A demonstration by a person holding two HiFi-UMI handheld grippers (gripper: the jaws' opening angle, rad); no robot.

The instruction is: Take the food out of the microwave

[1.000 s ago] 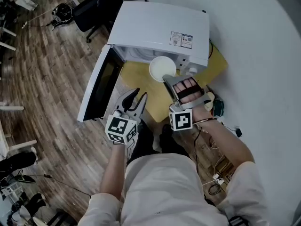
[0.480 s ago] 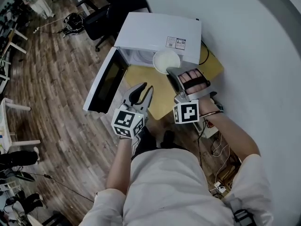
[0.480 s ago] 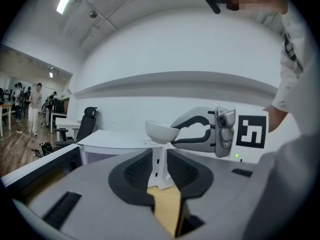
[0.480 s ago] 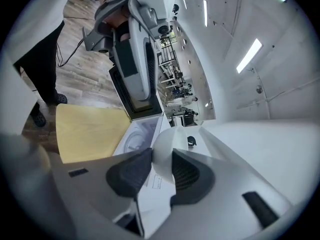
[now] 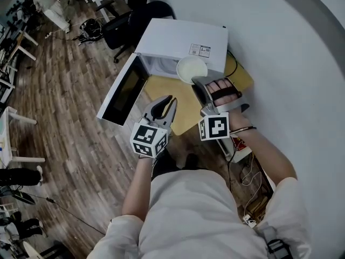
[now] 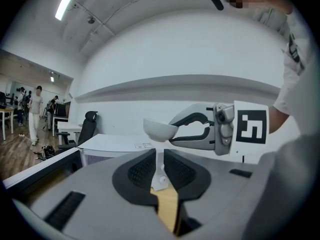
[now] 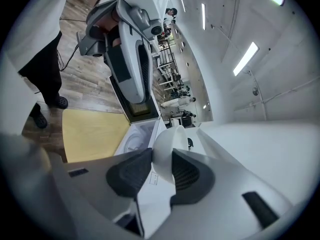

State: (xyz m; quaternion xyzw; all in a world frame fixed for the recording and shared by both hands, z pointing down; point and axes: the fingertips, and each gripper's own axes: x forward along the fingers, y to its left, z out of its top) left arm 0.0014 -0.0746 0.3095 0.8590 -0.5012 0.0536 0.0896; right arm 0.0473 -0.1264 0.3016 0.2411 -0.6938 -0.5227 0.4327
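A white bowl (image 5: 191, 68) hangs just in front of the white microwave (image 5: 178, 42), over the yellow tabletop (image 5: 161, 90). My right gripper (image 5: 198, 82) is shut on its rim; in the right gripper view the bowl (image 7: 167, 144) sits pinched between the two pads. The microwave door (image 5: 123, 93) stands swung open to the left. My left gripper (image 5: 166, 102) hovers left of the right one, in front of the door. Its jaws have just been closing to a narrow gap with nothing between them. The left gripper view shows the bowl (image 6: 159, 129) held up by the right gripper (image 6: 175, 132).
A black office chair (image 5: 129, 20) stands behind the microwave on the wood floor. Cables and a power strip (image 5: 242, 150) lie at the right by the curved white wall. People and desks are far off at the upper left.
The right gripper has lifted the bowl higher in front of the microwave. The left gripper rose alongside, and its jaws narrowed from wide apart to a slim gap.
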